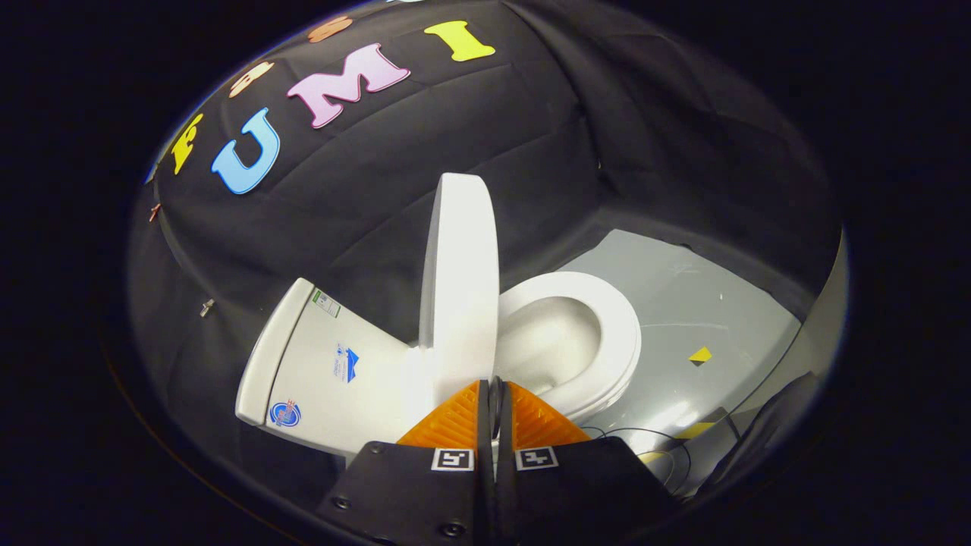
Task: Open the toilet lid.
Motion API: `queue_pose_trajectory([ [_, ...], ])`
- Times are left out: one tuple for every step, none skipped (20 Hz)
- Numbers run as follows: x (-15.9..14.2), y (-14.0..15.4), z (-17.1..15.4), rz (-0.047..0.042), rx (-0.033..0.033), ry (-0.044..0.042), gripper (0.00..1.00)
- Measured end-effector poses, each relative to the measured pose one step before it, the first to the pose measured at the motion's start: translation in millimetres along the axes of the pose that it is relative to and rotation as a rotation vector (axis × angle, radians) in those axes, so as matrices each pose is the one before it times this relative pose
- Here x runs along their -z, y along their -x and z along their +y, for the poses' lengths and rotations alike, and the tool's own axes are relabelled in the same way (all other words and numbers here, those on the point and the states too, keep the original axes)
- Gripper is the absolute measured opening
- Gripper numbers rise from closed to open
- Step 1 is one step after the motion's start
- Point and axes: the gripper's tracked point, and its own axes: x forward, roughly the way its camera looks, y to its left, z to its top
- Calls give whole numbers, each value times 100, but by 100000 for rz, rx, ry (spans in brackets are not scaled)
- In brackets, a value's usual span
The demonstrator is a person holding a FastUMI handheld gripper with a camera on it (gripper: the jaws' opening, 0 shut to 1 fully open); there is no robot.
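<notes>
Standing upright between the tank (334,364) and the bowl, the toilet lid (460,280) is seen edge-on just ahead of the gripper (494,388). The two fingers are drawn together with barely a slit between them, and their tips meet the near edge of the lid; a thin dark thing is seen in the slit, but whether the lid's edge is actually pinched there cannot be told. The lid is judged to be raised far enough that the task is nearly or fully done, since the seat (607,334) lies bare and the hollow of the bowl (542,334) is open to view. The upright stand of the lid is probably owed to its hinge at the back and to the tank behind it, though contact with the tank cannot be made out. The toilet is tipped in the view because the gripper is held at a slant. A smooth grey floor (683,303) is laid under the toilet, with a small yellow marker (700,354) set well apart from the seat and thin cables (667,447) near the fingers. Black quilted cloth (546,136) is hung as the wall behind
</notes>
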Motion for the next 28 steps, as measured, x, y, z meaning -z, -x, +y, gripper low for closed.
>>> queue_pose_trajectory([
  [-42,170,591,-828,209,1545,5],
  [35,198,651,-936,351,1869,5],
  [-50,188,639,-840,278,1635,5],
  [-13,145,723,-787,187,1677,5],
  [-9,193,715,-952,310,1790,5],
  [34,254,717,-937,495,2248,5],
  [10,227,861,-1129,777,2725,5],
  [-35,156,832,-1170,667,2588,5],
  [-68,285,758,-1186,580,2339,5],
  [-108,240,910,-1145,245,2216,5],
  [-61,262,988,-1302,-22,1854,5],
  [0,123,1012,-1251,-33,2177,5],
  [-38,181,947,-1180,-88,2374,5],
  [-33,229,926,-949,-268,2170,5],
  [-15,170,897,-944,-344,1780,6],
  [-20,78,851,-726,-222,1665,6],
  [-53,63,800,-772,-236,1784,6],
  [34,124,873,-588,-301,1557,7],
  [-27,87,823,-527,-530,1916,8],
  [-20,36,873,-672,-684,2370,8],
  [43,143,741,-549,-564,2222,9],
  [-68,37,697,-647,-511,2270,9],
  [-82,70,698,-760,-436,1727,9],
  [-78,-6,755,-651,-415,1756,9],
  [61,-35,695,-569,-586,1521,9],
  [-8,101,806,-520,-499,1369,9],
  [-37,23,915,-398,-677,1691,9],
  [-13,-64,652,-352,-875,1803,9],
])
